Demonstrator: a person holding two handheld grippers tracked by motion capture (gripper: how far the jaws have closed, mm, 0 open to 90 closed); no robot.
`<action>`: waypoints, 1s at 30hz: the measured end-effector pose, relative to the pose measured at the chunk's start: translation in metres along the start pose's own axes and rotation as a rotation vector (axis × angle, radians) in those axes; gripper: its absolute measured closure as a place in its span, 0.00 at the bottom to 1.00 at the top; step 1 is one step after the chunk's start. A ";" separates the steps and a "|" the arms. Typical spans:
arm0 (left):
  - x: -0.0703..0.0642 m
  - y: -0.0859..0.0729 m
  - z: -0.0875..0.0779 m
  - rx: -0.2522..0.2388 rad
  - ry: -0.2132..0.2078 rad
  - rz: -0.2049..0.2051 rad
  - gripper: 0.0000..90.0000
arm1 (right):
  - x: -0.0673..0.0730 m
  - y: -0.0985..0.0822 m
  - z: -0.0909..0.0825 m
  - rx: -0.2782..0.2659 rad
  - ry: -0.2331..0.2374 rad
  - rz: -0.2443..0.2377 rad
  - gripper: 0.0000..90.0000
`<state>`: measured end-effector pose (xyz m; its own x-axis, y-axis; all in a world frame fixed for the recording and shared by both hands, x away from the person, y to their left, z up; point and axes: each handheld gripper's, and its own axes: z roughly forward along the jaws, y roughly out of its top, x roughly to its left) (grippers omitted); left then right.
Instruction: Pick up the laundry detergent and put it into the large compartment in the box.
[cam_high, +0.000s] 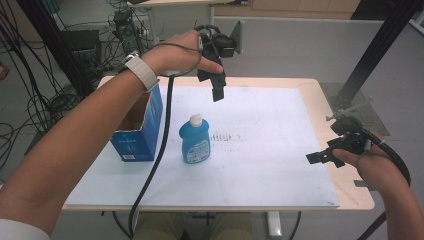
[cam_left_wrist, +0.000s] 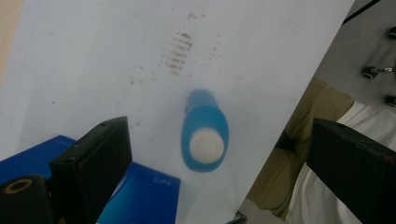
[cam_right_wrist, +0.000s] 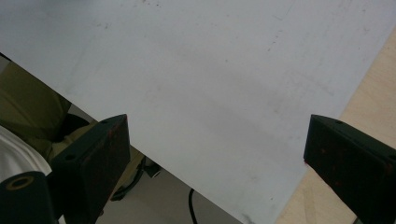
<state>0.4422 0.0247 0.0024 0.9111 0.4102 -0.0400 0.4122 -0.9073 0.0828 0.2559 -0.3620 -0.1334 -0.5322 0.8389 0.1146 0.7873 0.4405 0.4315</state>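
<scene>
left gripper (cam_high: 218, 89): raised, pointing down, jaws wide | right gripper (cam_high: 320, 157): low, jaws wide

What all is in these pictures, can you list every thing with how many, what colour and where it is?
bottle: one, blue with a white cap, upright on the mat, just right of the box
box: one, blue, top open, on the mat's left part
mat: one, white with brownish smudges near the middle, covering most of the table
table: one, light wood, under the mat
watch: one, pale strap, on the left wrist
left gripper: one, black, held high above the bottle, pointing down, fingers wide apart with nothing between them
right gripper: one, black, at the mat's right edge, fingers wide apart, holding nothing
</scene>
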 end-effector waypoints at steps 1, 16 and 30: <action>0.000 -0.001 0.000 0.000 0.001 0.002 0.07 | 0.000 0.000 0.000 -0.003 0.000 -0.001 0.08; 0.007 -0.007 0.013 0.036 -0.015 0.011 0.06 | 0.001 0.005 0.003 0.003 0.007 -0.007 0.08; 0.005 -0.012 0.027 0.052 -0.010 0.018 0.06 | 0.001 0.003 0.003 0.000 0.005 -0.004 0.08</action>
<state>0.4414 0.0355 -0.0254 0.9182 0.3932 -0.0490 0.3949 -0.9182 0.0321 0.2589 -0.3584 -0.1346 -0.5367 0.8356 0.1172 0.7851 0.4436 0.4322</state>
